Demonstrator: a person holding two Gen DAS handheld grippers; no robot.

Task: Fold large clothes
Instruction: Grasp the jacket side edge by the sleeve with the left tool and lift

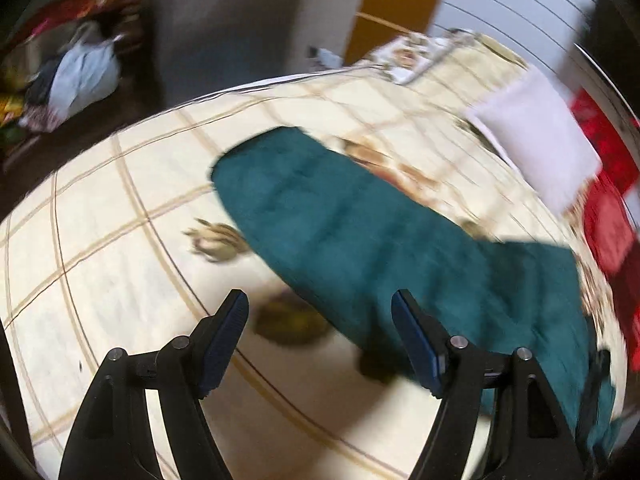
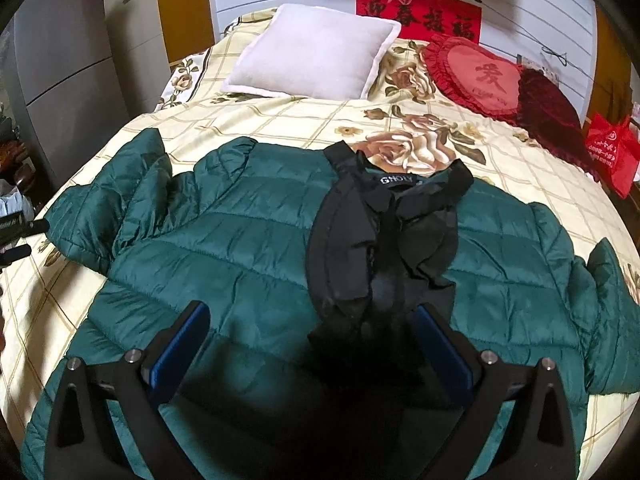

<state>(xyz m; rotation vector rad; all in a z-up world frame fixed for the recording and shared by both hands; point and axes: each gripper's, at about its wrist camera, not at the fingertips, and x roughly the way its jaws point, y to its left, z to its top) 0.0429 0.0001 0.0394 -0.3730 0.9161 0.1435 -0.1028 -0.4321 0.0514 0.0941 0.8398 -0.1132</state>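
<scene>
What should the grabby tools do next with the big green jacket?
Probably lower the left tool onto the nearby sleeve and pinch it. Both tools are open and holding nothing, and the jacket lies spread flat on the bed, sleeves still out.

**Black two-finger grippers with blue pads**

The left gripper (image 1: 320, 308) has two matte black fingers, each a broad triangular plate with a long cut-out slot. Round silver screw heads sit at the joints, two to a side. The inner faces carry dark blue pads (image 1: 224, 340) with fine ribbing. The right gripper (image 2: 310, 320) is built alike: black slotted plates, silver screws, and smooth blue pads (image 2: 178, 344) along the inside of each finger.
</scene>
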